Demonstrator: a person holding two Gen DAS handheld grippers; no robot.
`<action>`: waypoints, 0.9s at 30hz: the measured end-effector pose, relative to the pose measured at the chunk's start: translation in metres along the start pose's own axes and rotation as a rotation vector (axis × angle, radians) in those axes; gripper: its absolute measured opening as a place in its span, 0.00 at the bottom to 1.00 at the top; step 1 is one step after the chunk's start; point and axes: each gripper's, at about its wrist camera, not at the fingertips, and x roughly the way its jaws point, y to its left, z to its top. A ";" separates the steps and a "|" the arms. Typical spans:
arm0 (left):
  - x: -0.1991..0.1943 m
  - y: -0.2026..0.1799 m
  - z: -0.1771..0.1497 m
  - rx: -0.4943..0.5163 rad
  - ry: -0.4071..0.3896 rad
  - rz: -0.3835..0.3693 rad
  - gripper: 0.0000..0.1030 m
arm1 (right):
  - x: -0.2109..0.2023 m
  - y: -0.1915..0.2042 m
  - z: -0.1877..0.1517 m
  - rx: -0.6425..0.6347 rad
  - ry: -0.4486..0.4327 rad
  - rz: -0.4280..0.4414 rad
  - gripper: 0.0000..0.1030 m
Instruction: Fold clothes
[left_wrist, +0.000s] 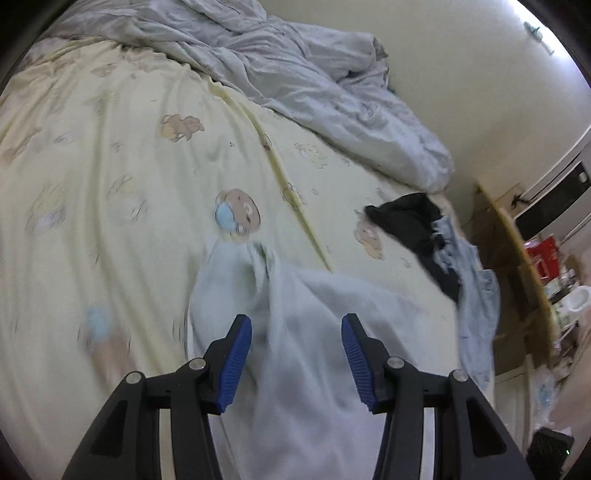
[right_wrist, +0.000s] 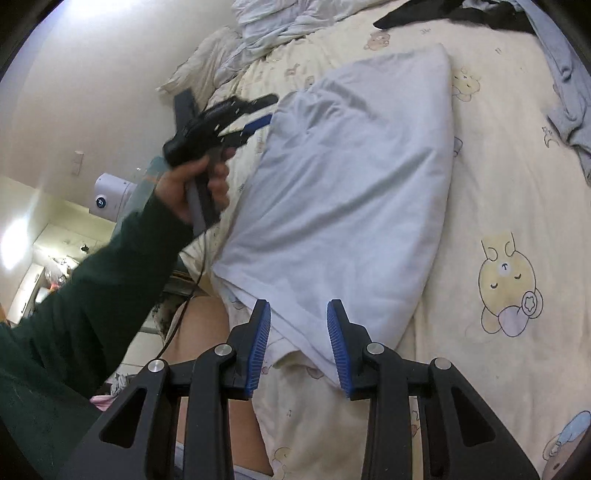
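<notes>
My left tool (left_wrist: 296, 354) has its blue pads spread wide, with nothing between them; it hangs over the pale blue garment (left_wrist: 295, 332), which fills the lower middle of the left wrist view, blurred. My right tool (right_wrist: 298, 347) is also spread apart, its pads on either side of the garment's near hem at the bottom centre of the right wrist view; whether they touch the cloth I cannot tell.

In the right wrist view the pale blue garment (right_wrist: 343, 192) lies on the bed (right_wrist: 498, 177), running from the lower middle up toward the upper right. It looks doubled over lengthwise into a long shape with a rounded fold along its right side, so I judge it at least partly folded; whether more folds are due I cannot say. My left hand (right_wrist: 195, 188) holds its tool beside the garment's left edge, at centre left.

The cloth looks thin, soft and light, a jersey that will sag and crease where I pinch it and slide over the sheet. Hems and corners are the best places to grip, taking all layers together so the fold does not come apart.

A dark garment (left_wrist: 413, 229) and a greyish-blue one (left_wrist: 476, 302) lie in a heap at the right, with a rumpled duvet (left_wrist: 295, 66) across the top.
</notes>
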 end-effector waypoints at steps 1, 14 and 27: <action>0.008 0.002 0.006 0.002 0.012 0.010 0.50 | 0.003 0.000 0.001 0.001 0.001 0.000 0.36; 0.007 -0.007 0.017 0.092 -0.025 0.009 0.03 | 0.014 -0.010 0.022 0.020 0.002 0.026 0.36; 0.021 0.027 0.015 0.006 0.031 0.130 0.10 | -0.006 -0.002 0.010 0.032 -0.031 -0.002 0.36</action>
